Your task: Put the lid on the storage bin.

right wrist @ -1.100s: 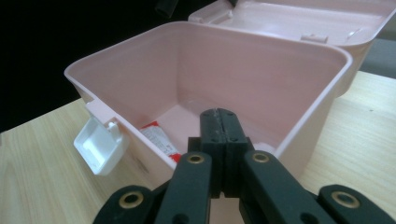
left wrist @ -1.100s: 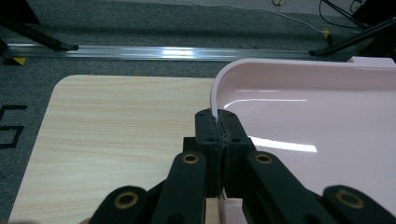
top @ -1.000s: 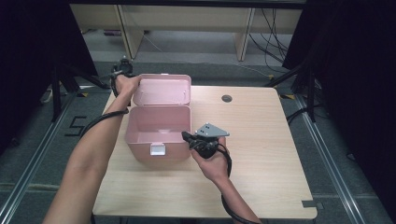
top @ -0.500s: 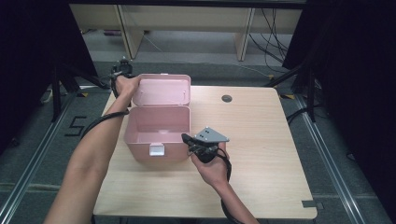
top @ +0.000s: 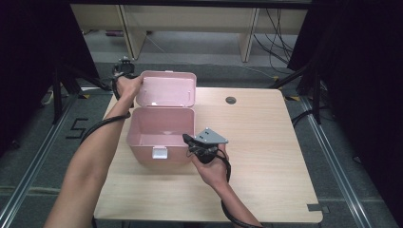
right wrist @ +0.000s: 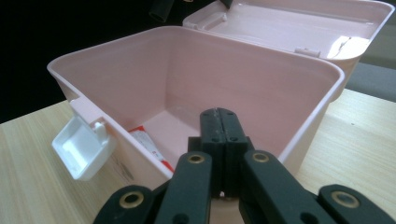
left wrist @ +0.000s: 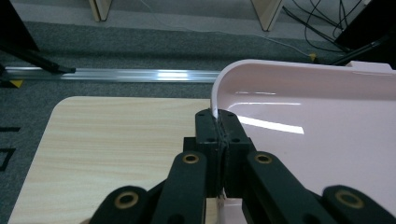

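Your left gripper [left wrist: 218,122] pinches the raised lid's [top: 166,89] edge on the open pink plastic box [top: 159,137] — your right gripper [right wrist: 219,116], jaws together, clamps its near wall on the wooden table [top: 266,142].

The pale wood-grain worktop [top: 266,156] carries an open pink box [top: 161,130], which stands just left of the right hand-held gripper [top: 190,142]; a round dark grommet [top: 231,100] sits beyond it.

Light wood surface [top: 266,142] with a small round cable hole [top: 231,100] near the far edge. Grey carpet floor [top: 43,142] around it, metal rails [top: 28,171] alongside, black cables [top: 278,35] lying past pale wooden furniture legs [top: 249,38].
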Available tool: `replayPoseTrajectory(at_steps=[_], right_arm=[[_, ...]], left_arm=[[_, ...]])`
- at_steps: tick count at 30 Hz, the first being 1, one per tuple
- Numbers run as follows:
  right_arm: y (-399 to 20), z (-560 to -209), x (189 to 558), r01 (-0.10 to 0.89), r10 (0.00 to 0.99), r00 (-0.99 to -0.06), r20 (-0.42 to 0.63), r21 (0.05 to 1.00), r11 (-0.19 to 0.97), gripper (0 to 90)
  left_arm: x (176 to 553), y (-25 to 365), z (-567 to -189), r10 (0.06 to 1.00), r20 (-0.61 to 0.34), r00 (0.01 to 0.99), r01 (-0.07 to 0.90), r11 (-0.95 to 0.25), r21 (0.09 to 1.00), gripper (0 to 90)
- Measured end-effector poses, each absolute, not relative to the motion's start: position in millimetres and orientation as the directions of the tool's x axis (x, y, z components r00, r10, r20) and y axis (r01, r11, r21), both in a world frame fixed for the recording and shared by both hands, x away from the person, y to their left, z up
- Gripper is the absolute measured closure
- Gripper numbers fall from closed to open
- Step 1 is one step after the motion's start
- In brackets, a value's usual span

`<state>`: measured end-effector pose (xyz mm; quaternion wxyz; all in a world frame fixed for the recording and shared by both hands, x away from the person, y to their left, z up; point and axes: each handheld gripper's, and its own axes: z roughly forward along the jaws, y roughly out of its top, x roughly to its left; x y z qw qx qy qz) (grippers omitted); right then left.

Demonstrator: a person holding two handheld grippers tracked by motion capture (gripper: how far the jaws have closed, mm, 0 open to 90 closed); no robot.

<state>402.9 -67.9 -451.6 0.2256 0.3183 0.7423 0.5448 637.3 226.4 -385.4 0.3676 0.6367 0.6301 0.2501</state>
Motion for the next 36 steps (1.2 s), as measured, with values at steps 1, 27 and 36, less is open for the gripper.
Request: replayPoseTrajectory(at_steps=[1, 27, 36], right_arm=[[-66.3, -452.1, 402.4, 0.251, 0.718, -0.695, 0.037, 0.949, 0.193, 90.0], [-57.5, -454.7, 411.7, 0.256, 0.730, -0.683, 0.020, 0.943, 0.214, 90.0], [-56.2, -454.2, 416.2, 0.224, 0.724, -0.690, -0.015, 0.946, 0.233, 90.0]], left_arm=[[636.3, 226.9, -384.7, 0.986, -0.144, 0.089, 0.615, 0.059, 0.786, 88.1], [615.8, 233.6, -369.9, 0.980, -0.138, 0.144, 0.522, 0.044, 0.852, 87.4], [604.6, 236.9, -358.4, 0.977, -0.137, 0.166, 0.489, 0.040, 0.871, 87.5]])
